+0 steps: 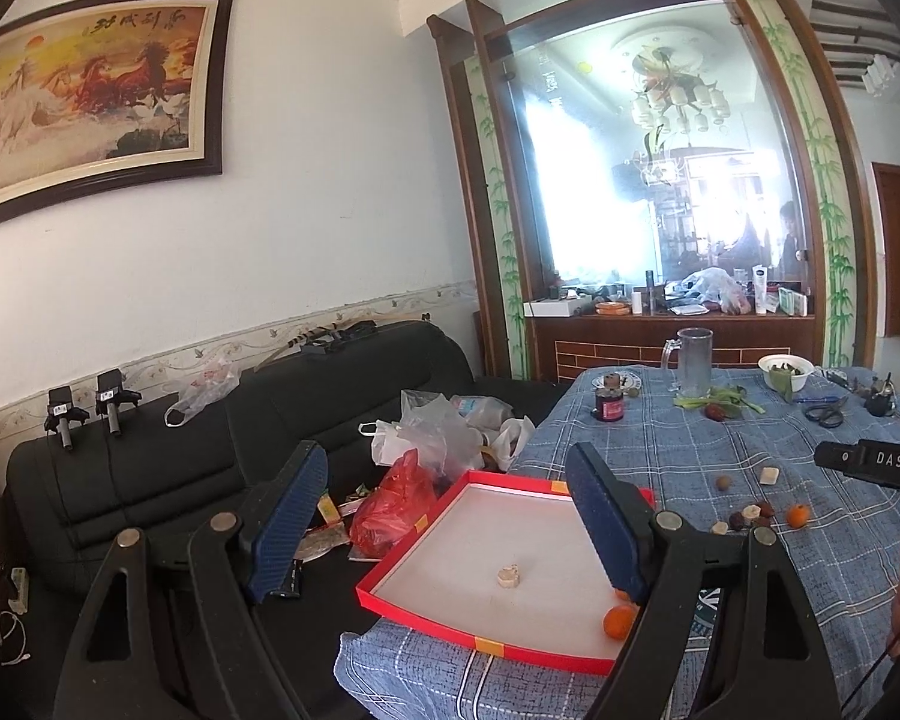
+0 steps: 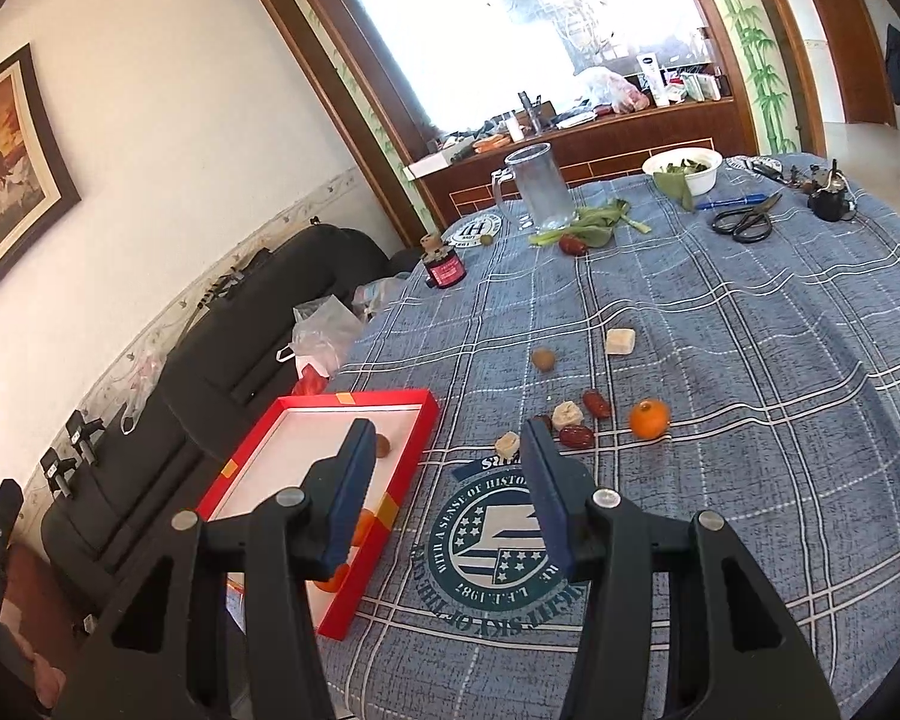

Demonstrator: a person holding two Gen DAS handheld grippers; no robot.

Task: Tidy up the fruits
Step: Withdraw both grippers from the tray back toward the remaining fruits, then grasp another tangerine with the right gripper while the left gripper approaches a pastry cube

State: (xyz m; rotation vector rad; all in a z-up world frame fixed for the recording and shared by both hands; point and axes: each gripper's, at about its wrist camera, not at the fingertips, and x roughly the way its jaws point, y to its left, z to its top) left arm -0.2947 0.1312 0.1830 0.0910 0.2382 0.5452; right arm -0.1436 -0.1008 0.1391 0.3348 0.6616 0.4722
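A red tray (image 1: 426,618) with a white floor lies at the table's near left corner. In it are a pale piece (image 1: 509,575), an orange (image 1: 619,621) and a brown fruit (image 2: 382,444). My left gripper (image 1: 450,516) hovers open over the tray, holding nothing. My right gripper (image 2: 450,480) stands open and empty above the cloth, just right of the tray (image 2: 390,397). Loose on the cloth beyond it are an orange (image 2: 649,418), two dates (image 2: 576,437), pale pieces (image 2: 567,414) and a brown round fruit (image 2: 543,358).
Farther back on the blue checked cloth stand a glass mug (image 2: 537,186), a white bowl of greens (image 2: 684,168), scissors (image 2: 744,222), a small dark jar (image 2: 444,267) and leafy stalks (image 2: 594,222). A black sofa (image 1: 150,468) with plastic bags (image 1: 426,438) runs along the left.
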